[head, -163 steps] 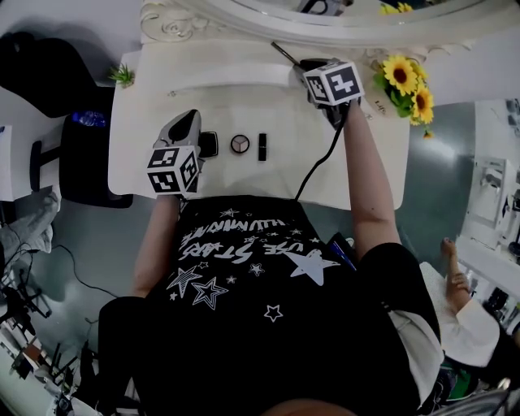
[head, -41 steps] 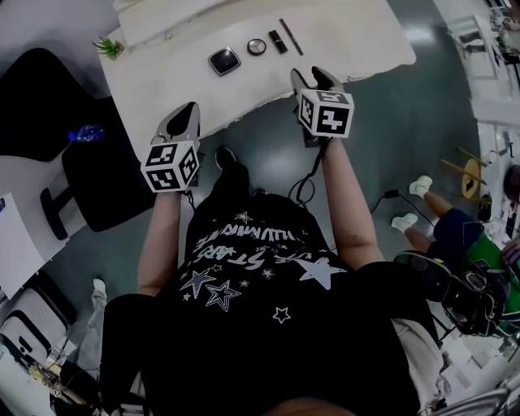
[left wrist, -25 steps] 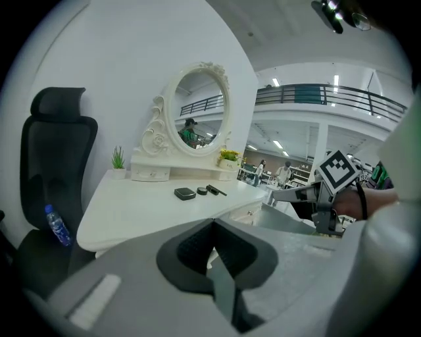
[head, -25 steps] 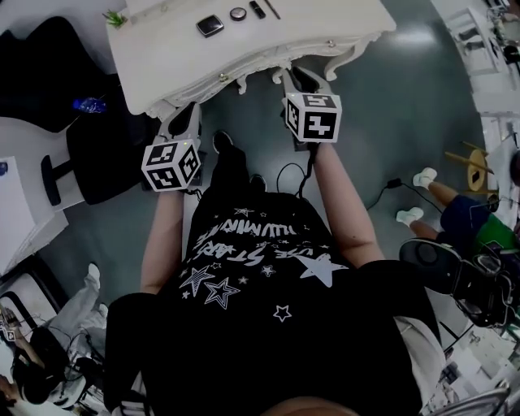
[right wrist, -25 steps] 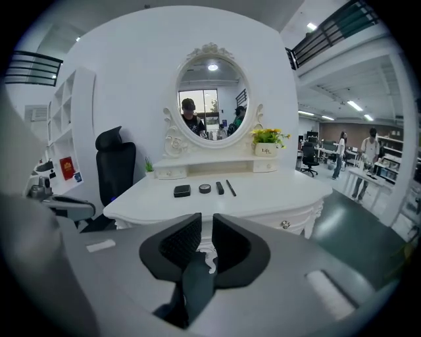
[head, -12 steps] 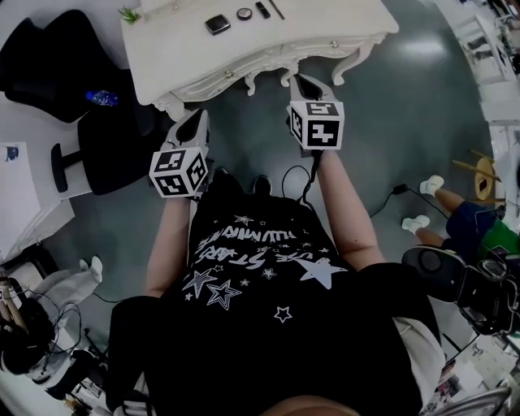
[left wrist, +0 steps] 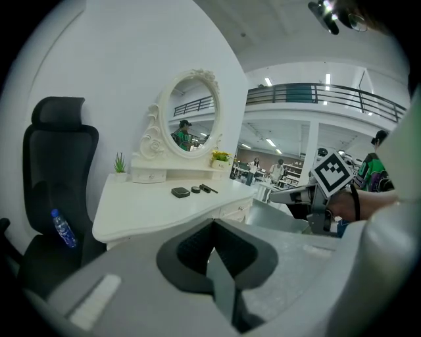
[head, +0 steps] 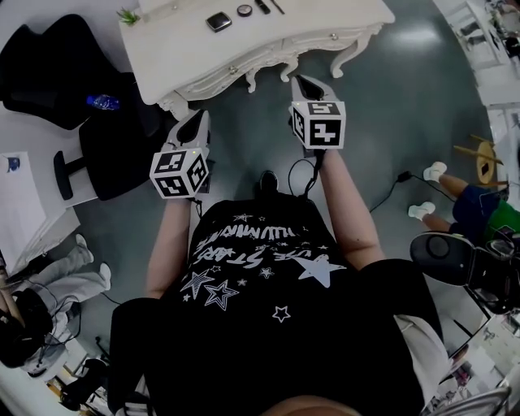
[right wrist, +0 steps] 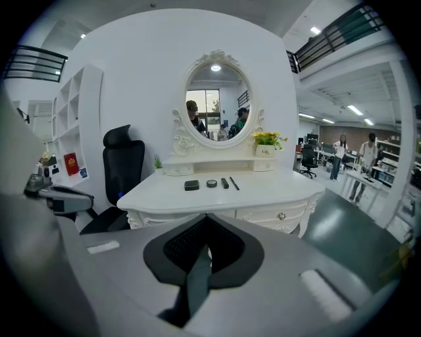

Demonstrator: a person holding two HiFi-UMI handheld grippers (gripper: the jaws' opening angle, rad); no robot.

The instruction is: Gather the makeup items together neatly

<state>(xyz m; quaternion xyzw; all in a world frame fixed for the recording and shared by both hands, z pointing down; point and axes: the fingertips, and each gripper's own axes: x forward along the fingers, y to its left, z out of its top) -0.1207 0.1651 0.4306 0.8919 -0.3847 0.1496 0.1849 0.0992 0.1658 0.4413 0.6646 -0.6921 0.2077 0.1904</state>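
Four makeup items lie in a row on the white dressing table [head: 187, 57]: a dark square compact [right wrist: 191, 185], a small round case [right wrist: 211, 183], a dark lipstick [right wrist: 224, 183] and a thin pencil [right wrist: 234, 183]. The head view shows the compact [head: 218, 21] and round case [head: 244, 10] at the table's far side. Both grippers hang in the air over the floor, well short of the table. My left gripper [head: 195, 120] [left wrist: 214, 230] is shut and holds nothing. The right gripper [head: 302, 81] [right wrist: 205, 227] is also shut and holds nothing.
A black office chair [head: 106, 138] with a water bottle [head: 104, 101] on its seat stands left of the table. An oval mirror [right wrist: 217, 105], yellow flowers [right wrist: 266, 139] and a small plant [head: 127, 15] sit at the table's back. A cable [head: 382, 191] runs across the floor; seated people are nearby.
The person has stepped back from the table. Both grippers left the tabletop and now hang over the floor; the table has slid to the top of the head view.
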